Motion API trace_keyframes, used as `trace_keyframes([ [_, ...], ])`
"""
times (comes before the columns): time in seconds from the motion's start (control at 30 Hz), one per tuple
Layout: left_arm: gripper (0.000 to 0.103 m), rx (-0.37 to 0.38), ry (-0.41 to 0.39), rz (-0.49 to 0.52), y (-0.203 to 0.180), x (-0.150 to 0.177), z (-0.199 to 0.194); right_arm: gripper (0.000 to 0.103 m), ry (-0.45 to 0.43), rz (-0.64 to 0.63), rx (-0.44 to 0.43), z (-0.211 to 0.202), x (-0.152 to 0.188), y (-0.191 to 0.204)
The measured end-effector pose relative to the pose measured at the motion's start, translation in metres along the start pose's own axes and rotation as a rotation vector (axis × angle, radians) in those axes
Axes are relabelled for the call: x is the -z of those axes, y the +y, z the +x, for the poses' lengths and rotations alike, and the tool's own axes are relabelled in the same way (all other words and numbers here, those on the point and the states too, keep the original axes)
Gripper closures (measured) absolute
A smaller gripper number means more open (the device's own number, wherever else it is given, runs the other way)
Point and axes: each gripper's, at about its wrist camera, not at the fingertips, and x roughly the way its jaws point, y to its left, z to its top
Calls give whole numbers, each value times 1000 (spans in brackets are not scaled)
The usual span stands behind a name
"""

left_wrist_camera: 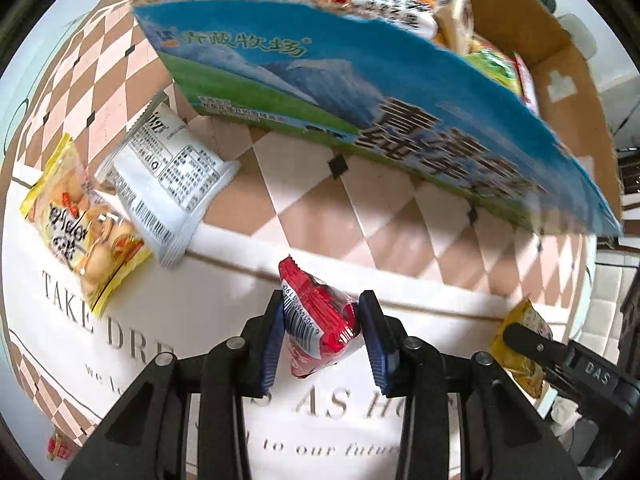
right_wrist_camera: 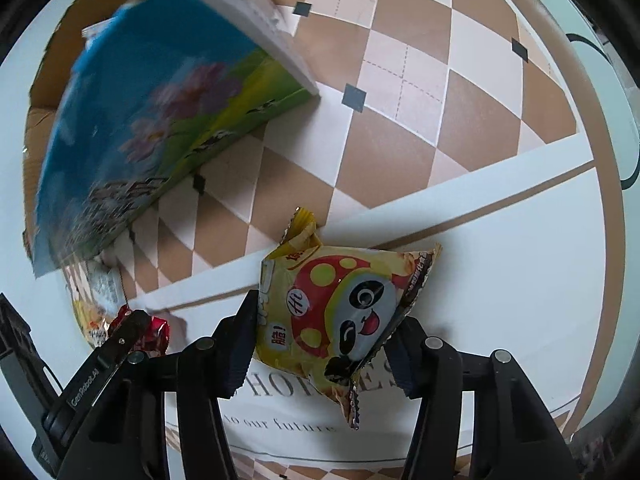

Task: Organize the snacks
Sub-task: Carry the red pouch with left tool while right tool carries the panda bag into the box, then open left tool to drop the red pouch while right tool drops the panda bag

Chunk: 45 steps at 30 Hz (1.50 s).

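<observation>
Left wrist view looks close and low past its fingers at the cardboard box's long printed side; right wrist view faces that box from its corner; both share box and checkered tablecloth.

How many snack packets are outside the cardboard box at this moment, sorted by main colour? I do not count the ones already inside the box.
Red: 1, the red packet in the left gripper.
Yellow: 2, the panda packet in the right gripper and the yellow packet on the tablecloth.
White: 1, the white packet.
Total: 4
</observation>
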Motion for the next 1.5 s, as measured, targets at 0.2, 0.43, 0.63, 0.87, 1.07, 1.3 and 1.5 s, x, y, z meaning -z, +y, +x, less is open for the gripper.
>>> trace_keyframes([
  [0.2,69,32,-26,39,-7,15,-32,45,-5,-50,-39,-20,22,7],
  [0.43,69,110,-104,74,-14,0,-93,45,-61,-116,-131,-75,36,33],
  [0.63,69,133,-187,133,-34,-49,-147,45,-159,-193,-188,-139,11,78],
  [0.87,69,42,-218,147,-36,-147,-156,45,-220,-244,-121,-160,-55,130],
  [1.07,69,-49,-175,143,-32,-216,-124,45,-187,-233,-29,-125,-109,153],
  [1.3,69,-137,-139,188,-36,-247,-87,45,-91,-206,42,-68,-140,149],
  [1.5,67,-131,-91,214,-43,-239,-67,18,4,-230,97,-33,-147,146],
])
